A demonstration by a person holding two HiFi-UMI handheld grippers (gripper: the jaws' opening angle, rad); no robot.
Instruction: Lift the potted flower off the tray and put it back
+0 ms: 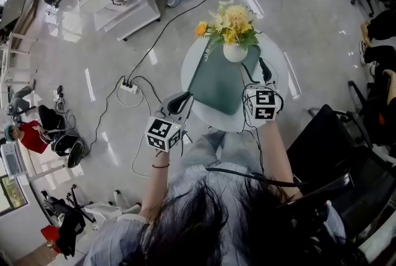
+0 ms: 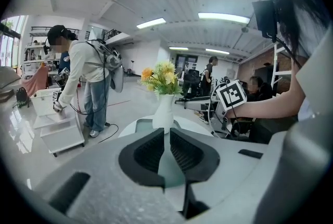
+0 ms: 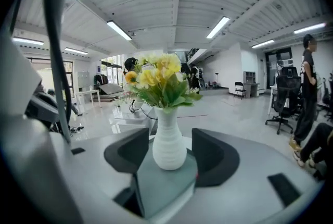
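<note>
On a round white bench [image 1: 193,60] lies a green tray [image 1: 216,88]. The potted flower [image 1: 234,42], yellow blooms in a white ribbed vase, stands upright at the tray's far end. The right gripper [image 1: 263,68] is wide open beside the tray's right edge; the vase shows framed between its jaws, untouched. The left gripper [image 2: 167,134] hovers at the bench's near left edge, closed to a narrow slit, holding nothing.

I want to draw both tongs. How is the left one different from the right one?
The left tongs are almost closed, just a slit; the right tongs gape wide. The left tongs hang at the table's near edge; the right tongs reach over it, aimed at the vase. Both are empty, and both wear a marker cube.
</note>
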